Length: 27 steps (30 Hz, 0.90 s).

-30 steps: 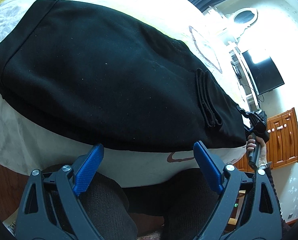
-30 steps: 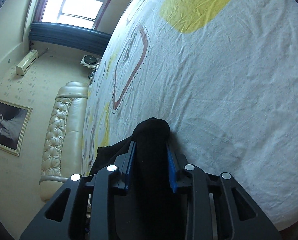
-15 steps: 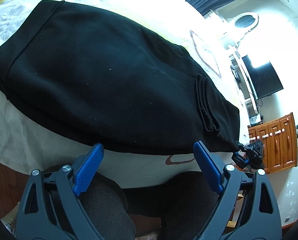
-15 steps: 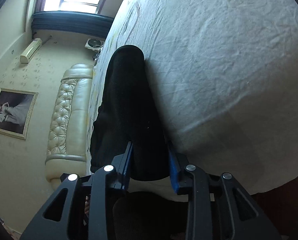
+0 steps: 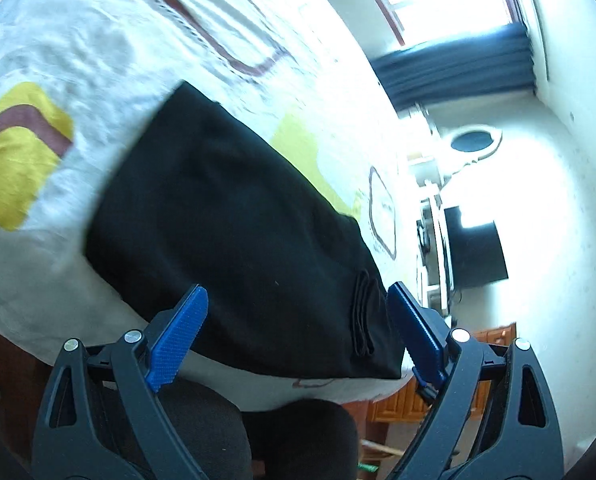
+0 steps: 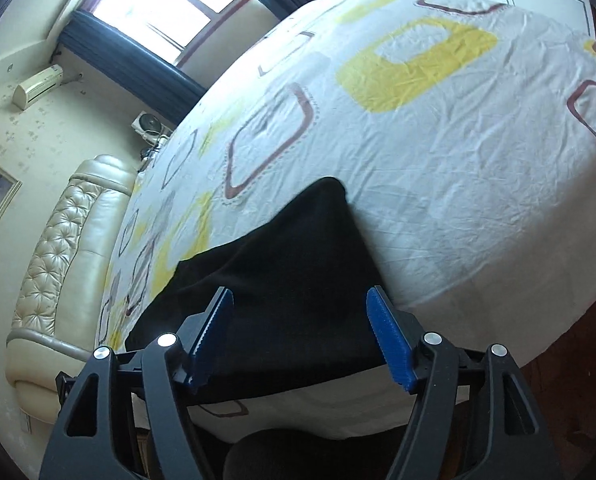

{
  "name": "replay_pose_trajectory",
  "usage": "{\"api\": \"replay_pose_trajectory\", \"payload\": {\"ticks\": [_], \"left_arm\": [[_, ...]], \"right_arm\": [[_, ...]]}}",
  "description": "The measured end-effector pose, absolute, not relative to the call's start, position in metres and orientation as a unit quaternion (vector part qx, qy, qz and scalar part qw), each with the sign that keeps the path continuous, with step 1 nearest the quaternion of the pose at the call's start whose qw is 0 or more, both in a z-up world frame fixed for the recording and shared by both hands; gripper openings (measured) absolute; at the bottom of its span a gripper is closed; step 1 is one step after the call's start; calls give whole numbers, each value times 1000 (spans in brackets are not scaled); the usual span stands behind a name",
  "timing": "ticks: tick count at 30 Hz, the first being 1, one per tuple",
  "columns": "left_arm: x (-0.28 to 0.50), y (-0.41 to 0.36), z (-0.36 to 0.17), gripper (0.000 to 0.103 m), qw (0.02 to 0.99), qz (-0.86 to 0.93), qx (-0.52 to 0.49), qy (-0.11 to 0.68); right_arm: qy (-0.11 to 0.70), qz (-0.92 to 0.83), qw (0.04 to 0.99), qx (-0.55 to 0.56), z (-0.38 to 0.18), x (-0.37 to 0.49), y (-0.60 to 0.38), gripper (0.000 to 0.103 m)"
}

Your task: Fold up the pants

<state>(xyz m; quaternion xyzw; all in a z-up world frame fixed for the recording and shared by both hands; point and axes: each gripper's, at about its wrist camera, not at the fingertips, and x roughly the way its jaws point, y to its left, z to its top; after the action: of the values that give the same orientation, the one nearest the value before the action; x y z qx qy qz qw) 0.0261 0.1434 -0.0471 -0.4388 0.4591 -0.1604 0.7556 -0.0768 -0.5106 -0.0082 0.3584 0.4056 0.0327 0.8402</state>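
Note:
Black pants (image 5: 233, 232) lie folded flat near the front edge of a bed covered by a white sheet (image 5: 77, 60) printed with yellow and maroon shapes. In the left wrist view my left gripper (image 5: 293, 332) hovers open above the pants' near edge, nothing between its blue pads. The right wrist view shows the same pants (image 6: 281, 280) spread on the sheet (image 6: 458, 160). My right gripper (image 6: 302, 336) is lifted over them, its jaws opening, and the pads do not press on the cloth.
A padded cream headboard (image 6: 57, 260) stands at the left, with a window and dark curtain (image 6: 169, 40) behind. A dark screen (image 5: 478, 252) and wooden cabinet (image 5: 398, 404) sit beyond the bed's right end. The person's dark-clad knees (image 5: 225, 432) are just below the bed edge.
My right gripper let go of the black cloth it was shut on, opened and rose. My left gripper swung back and sideways, staying open, so more of the sheet shows.

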Motion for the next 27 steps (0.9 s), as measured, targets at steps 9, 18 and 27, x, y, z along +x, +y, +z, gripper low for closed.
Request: {"api": "replay_pose_trajectory", "payload": {"ticks": [9, 18, 27], "left_arm": [[21, 208, -92, 91, 741, -100, -476, 463], [23, 192, -97, 91, 724, -153, -502, 448], [22, 200, -116, 89, 703, -139, -535, 449]], "right_arm": [[441, 108, 845, 283, -18, -66, -402, 72], [483, 111, 820, 288, -41, -61, -398, 72], [492, 115, 817, 278, -45, -63, -392, 74]]}}
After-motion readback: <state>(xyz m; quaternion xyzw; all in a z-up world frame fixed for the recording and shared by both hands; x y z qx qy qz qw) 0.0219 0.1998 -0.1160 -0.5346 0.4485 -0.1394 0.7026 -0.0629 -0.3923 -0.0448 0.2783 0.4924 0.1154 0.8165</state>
